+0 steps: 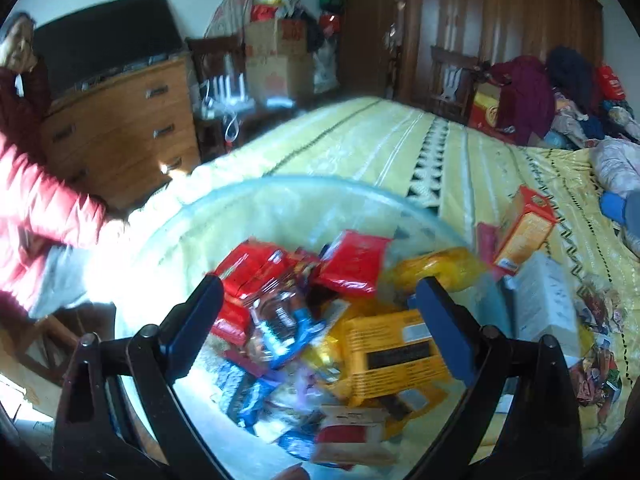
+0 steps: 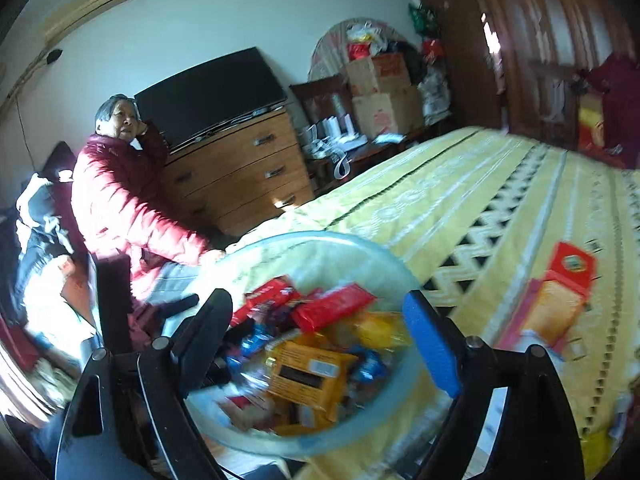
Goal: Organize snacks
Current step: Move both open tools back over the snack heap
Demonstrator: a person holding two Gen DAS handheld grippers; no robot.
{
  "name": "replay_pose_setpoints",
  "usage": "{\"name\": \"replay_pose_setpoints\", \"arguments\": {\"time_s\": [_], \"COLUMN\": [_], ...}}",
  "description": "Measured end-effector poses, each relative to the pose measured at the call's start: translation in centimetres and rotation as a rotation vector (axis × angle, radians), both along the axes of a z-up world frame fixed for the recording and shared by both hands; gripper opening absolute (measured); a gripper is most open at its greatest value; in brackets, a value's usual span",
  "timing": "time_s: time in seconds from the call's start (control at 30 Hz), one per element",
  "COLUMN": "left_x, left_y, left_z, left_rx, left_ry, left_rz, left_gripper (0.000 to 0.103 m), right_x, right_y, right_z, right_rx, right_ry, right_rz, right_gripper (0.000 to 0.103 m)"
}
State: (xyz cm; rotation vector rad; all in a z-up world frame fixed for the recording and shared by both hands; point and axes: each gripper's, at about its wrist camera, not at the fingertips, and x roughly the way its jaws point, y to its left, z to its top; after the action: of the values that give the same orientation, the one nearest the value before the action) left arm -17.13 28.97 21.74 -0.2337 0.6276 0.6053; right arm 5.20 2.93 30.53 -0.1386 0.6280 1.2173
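Both pictures are blurry, so the small packets are too mixed up to count. One clear bowl (image 1: 280,188) sits on the yellow bed (image 1: 360,140), right under the spread jaws. In it lie red packets (image 1: 352,264), blue packets (image 1: 280,336) and one yellow packet (image 1: 396,352). The left gripper (image 1: 320,312) is wide apart and holds nothing. The right gripper (image 2: 320,332) is the same. One orange box (image 1: 524,232) lies past the right-hand jaw.

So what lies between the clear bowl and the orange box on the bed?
In the right wrist view, only bare yellow bedspread separates the clear bowl from the orange box.
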Motion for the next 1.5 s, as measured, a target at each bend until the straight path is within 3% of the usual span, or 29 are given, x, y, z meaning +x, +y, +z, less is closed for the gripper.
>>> {"name": "replay_pose_setpoints", "arguments": {"time_s": [0.13, 0.2, 0.27, 0.3, 0.4, 0.5, 0.6, 0.7, 0.9, 1.0, 1.5], "left_x": [0.8, 1.4, 2.3, 3.2, 7.1, 11.1, 13.6, 14.8, 17.7, 18.2, 18.1], "left_y": [-7.1, -12.1, -16.1, -18.2, -23.3, -27.0, -29.3, -30.2, -30.6, -30.3, -30.0], "left_z": [3.0, 3.8, 3.1, 2.1, -2.0, -7.4, -12.2, -15.1, -18.7, -20.1, -21.5], "left_rx": [0.111, 0.136, 0.08, 0.031, -0.099, -0.177, -0.154, -0.14, -0.092, -0.124, -0.143], "left_ry": [-0.104, -0.179, -0.229, -0.228, -0.119, 0.02, 0.125, 0.164, 0.235, 0.268, 0.225], "left_rz": [-0.139, -0.261, -0.382, -0.453, -0.631, -0.697, -0.7, -0.673, -0.591, -0.559, -0.549], "left_gripper": [0.103, 0.103, 0.103, 0.103, 0.103, 0.103, 0.103, 0.103, 0.103, 0.103, 0.103], "right_x": [-0.9, -0.9, -0.4, 0.4, 2.1, 3.5, 5.5, 8.0, 13.1, 14.5, 15.2], "right_y": [-9.7, -15.0, -20.7, -24.4, -32.9, -39.5, -45.1, -47.6, -48.8, -49.3, -49.0], "right_z": [0.1, -1.1, -3.4, -5.4, -10.0, -13.6, -17.0, -19.1, -22.8, -24.4, -26.3], "right_rx": [0.012, -0.013, -0.081, -0.131, -0.217, -0.248, -0.251, -0.246, -0.237, -0.251, -0.259], "right_ry": [-0.155, -0.201, -0.211, -0.158, -0.033, 0.075, 0.175, 0.212, 0.191, 0.196, 0.163], "right_rz": [-0.172, -0.279, -0.396, -0.465, -0.625, -0.746, -0.843, -0.89, -0.99, -1.01, -1.003], "right_gripper": [0.103, 0.103, 0.103, 0.103, 0.103, 0.103, 0.103, 0.103, 0.103, 0.103, 0.103]}}
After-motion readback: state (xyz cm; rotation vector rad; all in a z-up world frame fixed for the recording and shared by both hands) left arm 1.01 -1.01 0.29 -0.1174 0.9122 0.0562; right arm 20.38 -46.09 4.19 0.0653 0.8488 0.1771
